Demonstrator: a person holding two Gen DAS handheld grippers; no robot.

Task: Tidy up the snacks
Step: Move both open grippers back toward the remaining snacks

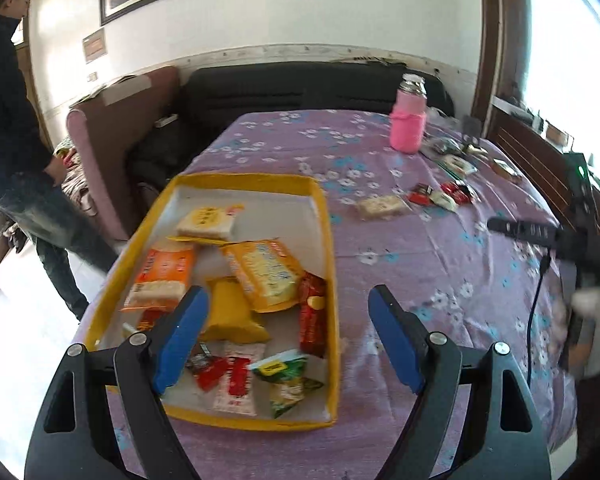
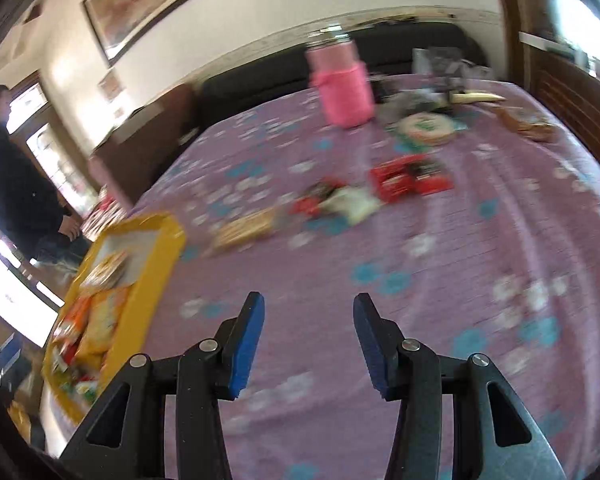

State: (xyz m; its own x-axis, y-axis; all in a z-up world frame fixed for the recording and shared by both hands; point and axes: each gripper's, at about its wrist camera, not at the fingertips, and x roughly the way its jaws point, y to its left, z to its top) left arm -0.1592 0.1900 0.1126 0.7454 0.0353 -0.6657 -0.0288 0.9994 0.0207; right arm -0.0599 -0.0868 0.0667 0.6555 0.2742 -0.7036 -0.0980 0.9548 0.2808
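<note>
Left tool [image 1: 288, 336]: released, blue pads spread wide, nothing between them; its left pad overlaps the near part of the tray in the left wrist view.
Right tool [image 2: 308, 344]: released, pads apart over bare cloth, gripping nothing; in the left wrist view it shows only as a dark blurred shape at the right edge.
Yellow tray [image 1: 327, 240]: on the left part of the desk [image 1: 440, 264], filled with snack packets — orange, yellow, red, green; several lie partly under one another. In the right wrist view it is cut off at the left edge.
Loose snacks [image 1: 440, 196]: still on the purple flowered cloth, right of the tray, well apart from both tools; a pale packet [image 1: 380, 206] lies nearest the tray. Labels unreadable — the right wrist view is smeared.
Pink bottle [image 1: 408, 120]: upright at the far side.
Person [image 1: 16, 120]: standing left of the desk, partly cut off.
</note>
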